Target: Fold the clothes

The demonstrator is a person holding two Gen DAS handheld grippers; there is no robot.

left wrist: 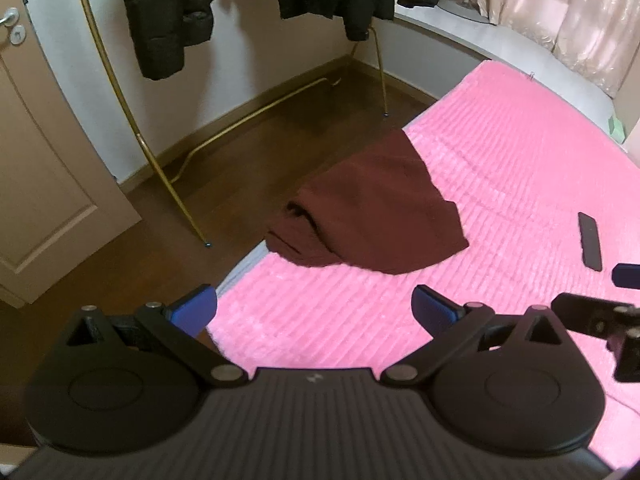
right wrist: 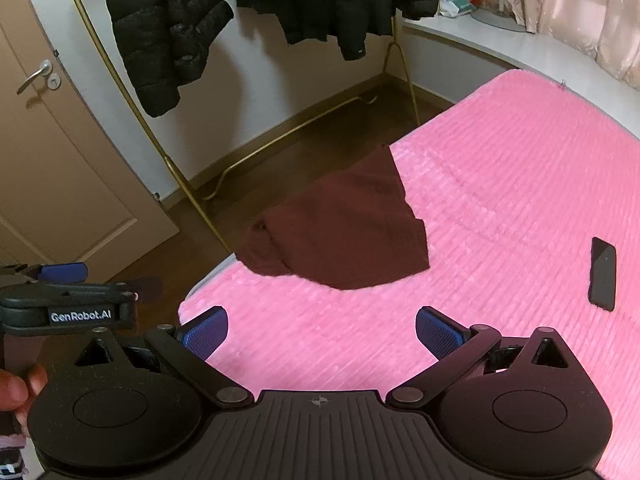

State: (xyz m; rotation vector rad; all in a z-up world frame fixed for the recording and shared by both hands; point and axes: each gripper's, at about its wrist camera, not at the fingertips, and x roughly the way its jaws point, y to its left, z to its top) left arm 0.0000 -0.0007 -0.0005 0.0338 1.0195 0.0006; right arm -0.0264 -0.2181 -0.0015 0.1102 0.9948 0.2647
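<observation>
Ahead, a maroon garment lies bunched, perhaps partly folded, at the pink bed's edge, while left gripper and right gripper hover spread wide and empty, ready to reach.

So the bed has a fuzzy pink ribbed cover stretched over the whole top – at the near corner a strip of pale sheet peeks out from under it. Two things lie on it. A maroon garment sits loosely folded at the edge facing the floor, its bunched end hanging a little past the edge. Well apart from it, over on the right, there's a black phone lying flat, screen dark. Beside the bed the floor is dark brown wood – a gold rack's feet stand on it.
</observation>
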